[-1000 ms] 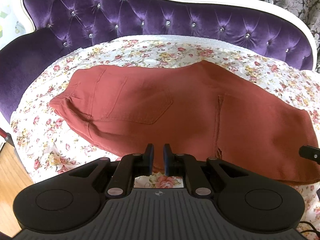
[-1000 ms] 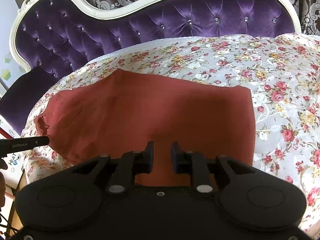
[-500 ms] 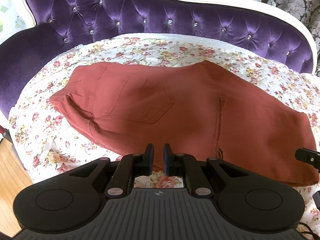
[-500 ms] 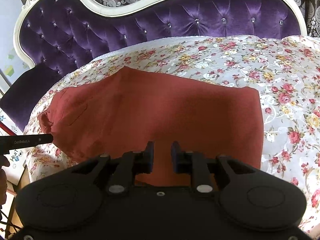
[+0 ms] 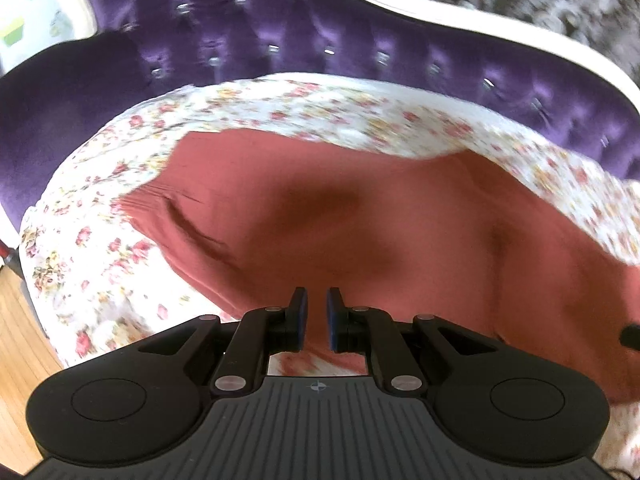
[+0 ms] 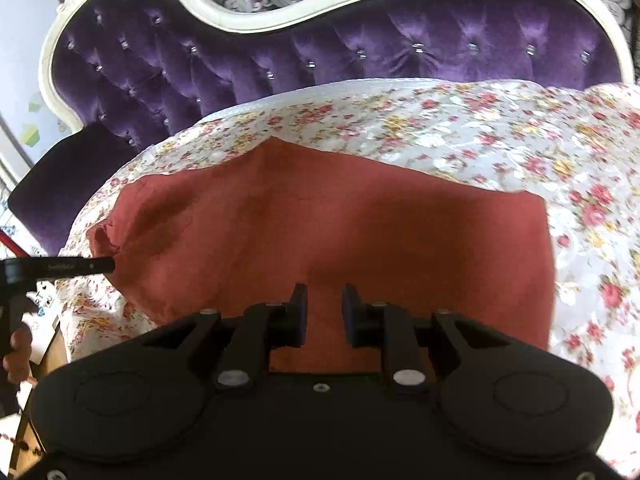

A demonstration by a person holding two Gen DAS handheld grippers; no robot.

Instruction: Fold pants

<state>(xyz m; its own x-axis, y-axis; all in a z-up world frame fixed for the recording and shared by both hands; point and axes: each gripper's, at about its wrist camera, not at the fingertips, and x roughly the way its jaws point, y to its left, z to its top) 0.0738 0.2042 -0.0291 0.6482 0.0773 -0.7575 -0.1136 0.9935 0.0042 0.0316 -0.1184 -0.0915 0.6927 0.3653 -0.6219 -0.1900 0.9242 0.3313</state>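
Rust-red pants [image 5: 360,220] lie flat across the floral sheet [image 5: 100,280], with the waist and a pocket seam toward the left in the left wrist view. My left gripper [image 5: 314,316] hovers over their near edge, shut to a narrow slit with nothing seen held; that view is blurred. In the right wrist view its black fingertip [image 6: 100,266] reaches the crumpled left end of the pants [image 6: 340,232]. My right gripper [image 6: 323,312] stands open above the near edge of the folded leg part, nothing between its pads. A finger of the right gripper [image 5: 631,336] peeks in at the right.
The sheet [image 6: 520,140] covers a purple tufted sofa [image 6: 320,48] with a white curved frame behind the pants. Wooden floor [image 5: 20,340] shows at the lower left beyond the seat edge. A person's hand [image 6: 18,356] grips the left tool's handle.
The left wrist view has shifted and blurred, and the pants sit larger and further right in it. In the right wrist view the left fingertip has edged a little further onto the pants' left end.
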